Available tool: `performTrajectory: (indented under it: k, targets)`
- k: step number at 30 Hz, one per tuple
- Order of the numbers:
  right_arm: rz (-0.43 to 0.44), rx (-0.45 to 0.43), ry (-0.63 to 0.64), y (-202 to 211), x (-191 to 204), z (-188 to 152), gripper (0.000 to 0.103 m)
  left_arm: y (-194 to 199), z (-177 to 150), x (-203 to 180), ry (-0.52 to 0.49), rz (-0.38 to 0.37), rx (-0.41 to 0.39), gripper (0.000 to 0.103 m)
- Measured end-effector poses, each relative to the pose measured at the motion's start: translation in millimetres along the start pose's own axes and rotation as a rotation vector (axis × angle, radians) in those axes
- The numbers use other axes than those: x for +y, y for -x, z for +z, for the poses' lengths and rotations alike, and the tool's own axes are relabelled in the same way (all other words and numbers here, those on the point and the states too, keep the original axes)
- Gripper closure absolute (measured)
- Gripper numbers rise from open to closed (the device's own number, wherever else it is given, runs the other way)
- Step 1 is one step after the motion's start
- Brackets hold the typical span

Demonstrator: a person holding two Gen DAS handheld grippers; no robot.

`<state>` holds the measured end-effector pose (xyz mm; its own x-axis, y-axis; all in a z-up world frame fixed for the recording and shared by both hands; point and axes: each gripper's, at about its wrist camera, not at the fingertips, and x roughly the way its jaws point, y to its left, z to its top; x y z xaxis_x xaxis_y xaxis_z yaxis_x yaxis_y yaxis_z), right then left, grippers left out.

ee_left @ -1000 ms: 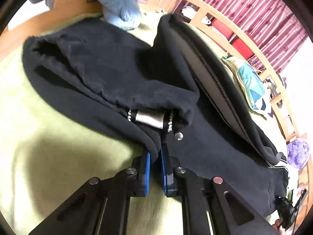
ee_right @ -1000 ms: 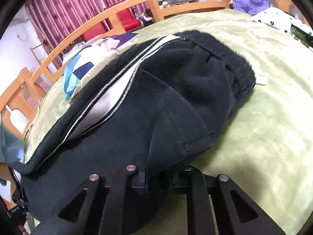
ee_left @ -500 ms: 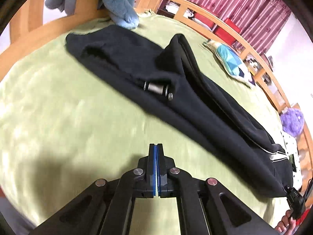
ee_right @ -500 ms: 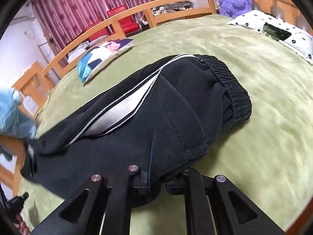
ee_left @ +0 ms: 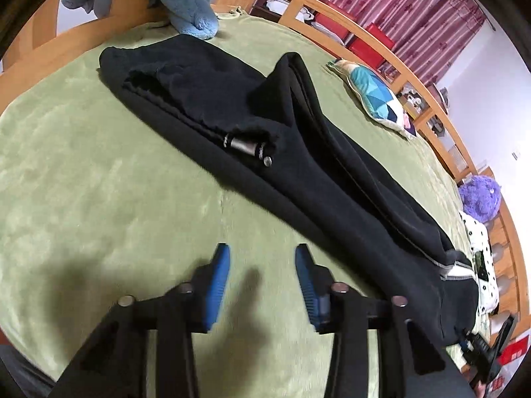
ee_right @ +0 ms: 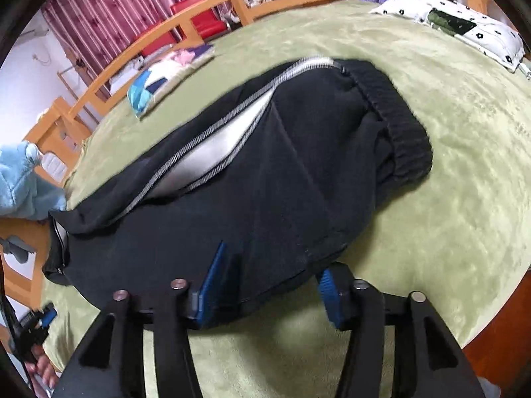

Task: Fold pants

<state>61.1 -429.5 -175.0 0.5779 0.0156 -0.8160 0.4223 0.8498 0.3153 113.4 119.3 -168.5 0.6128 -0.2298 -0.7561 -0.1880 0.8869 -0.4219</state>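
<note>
Roughly halfway: black fleece pants (ee_left: pixel 298 152) lay folded lengthwise across frame centre on green blanket (ee_left: pixel 99 182); crosswise folds remained. Left gripper (ee_left: pixel 262 265) and right gripper (ee_right: pixel 270 262) both spread, gripping nothing.

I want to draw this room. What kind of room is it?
Probably a bedroom. There's a big bed with a green blanket, a wooden rail, pillows and a purple stuffed toy.

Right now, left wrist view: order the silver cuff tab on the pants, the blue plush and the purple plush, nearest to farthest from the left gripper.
1. silver cuff tab: straight ahead of the open left gripper, on the black pants.
2. blue plush: far end of the bed, ahead-left.
3. purple plush: far right, by the rail.
</note>
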Motion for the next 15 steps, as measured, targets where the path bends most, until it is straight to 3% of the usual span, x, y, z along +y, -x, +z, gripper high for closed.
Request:
performTrajectory:
  k: [5,11,15]
  targets:
    - [0.02,0.049,-0.088,-24.0,-15.9,-2.2,0.048,-36.1,28.0,2.6,0.069,-0.04,0.025,0.056]
    - [0.062,0.005,-0.238,-37.0,-38.1,10.6,0.04,-81.3,49.6,13.4,0.147,-0.051,0.072,0.056]
    - [0.042,-0.023,-0.268,-48.0,-38.0,22.7,0.04,-94.0,59.5,8.3,0.16,-0.045,0.036,0.047]
